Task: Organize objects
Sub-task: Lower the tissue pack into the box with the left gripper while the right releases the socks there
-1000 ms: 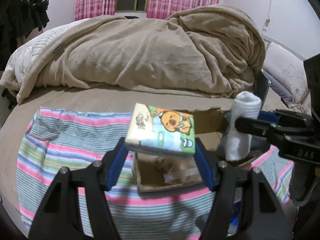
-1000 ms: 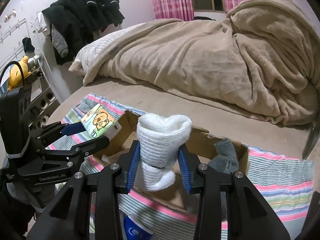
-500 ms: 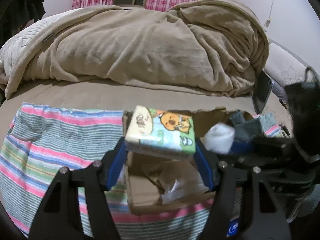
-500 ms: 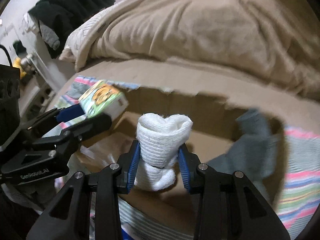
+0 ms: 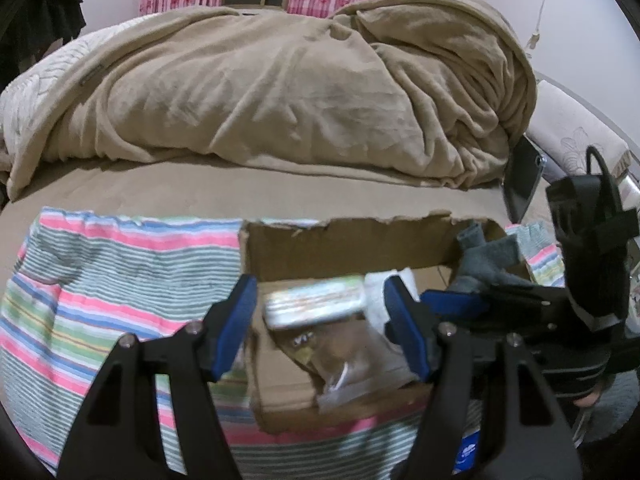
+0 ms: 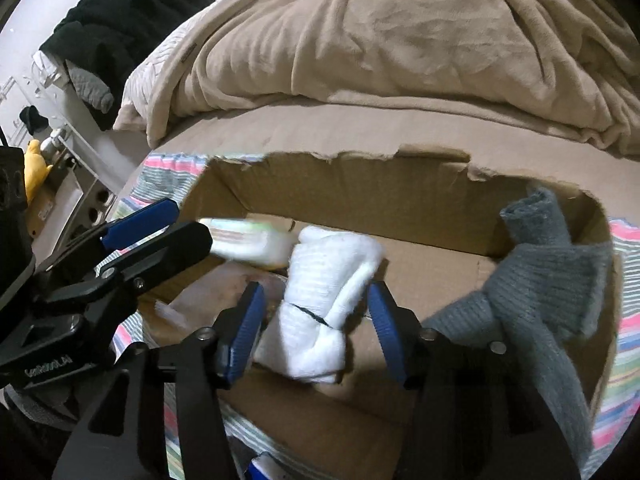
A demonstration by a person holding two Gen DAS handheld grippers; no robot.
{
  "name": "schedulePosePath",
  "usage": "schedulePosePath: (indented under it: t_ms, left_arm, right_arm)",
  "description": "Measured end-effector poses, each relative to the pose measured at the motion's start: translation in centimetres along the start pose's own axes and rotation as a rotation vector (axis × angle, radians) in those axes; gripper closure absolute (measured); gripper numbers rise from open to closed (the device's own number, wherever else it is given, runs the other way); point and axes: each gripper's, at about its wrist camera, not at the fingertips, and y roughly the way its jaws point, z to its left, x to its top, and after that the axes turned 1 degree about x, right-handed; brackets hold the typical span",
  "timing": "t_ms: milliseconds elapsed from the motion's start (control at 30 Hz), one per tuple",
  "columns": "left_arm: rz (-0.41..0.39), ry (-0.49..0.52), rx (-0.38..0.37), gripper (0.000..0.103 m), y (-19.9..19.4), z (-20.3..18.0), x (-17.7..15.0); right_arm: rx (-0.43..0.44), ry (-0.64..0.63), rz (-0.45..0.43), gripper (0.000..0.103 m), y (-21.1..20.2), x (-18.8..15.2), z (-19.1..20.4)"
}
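1. Tissue pack (image 5: 316, 300): blurred, in the cardboard box (image 5: 344, 240), between left gripper (image 5: 320, 320) jaws, now spread apart; 1 s ago clamped on it.
2. Right view only: white sock roll (image 6: 324, 312) free between right gripper (image 6: 316, 332) jaws, also parted vs. earlier; grey sock (image 6: 552, 264) over box's right wall.

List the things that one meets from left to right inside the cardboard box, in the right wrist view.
Tissue pack → white rolled sock, between the open right tongs → grey sock draped over the right wall of the cardboard box.
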Motion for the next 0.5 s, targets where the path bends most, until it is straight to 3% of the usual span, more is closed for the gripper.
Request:
schedulePosePath:
  t_ms: [33,100,500]
  left_arm:
    - [-0.002,-0.001,0.003,0.023,-0.2,0.1,0.0]
    - [0.002,-0.005,0.008,0.019,-0.7,0.2,0.1]
    - [-0.007,-0.012,0.002,0.019,-5.5,-0.1,-1.5]
  right_arm:
    - [0.002,0.0,-0.005,0.042,-0.2,0.0,0.1]
    - [-0.005,0.003,-0.011,0.039,-0.7,-0.2,0.1]
    - [-0.081,0.012,-0.076,0.039,-6.5,-2.8,1.7]
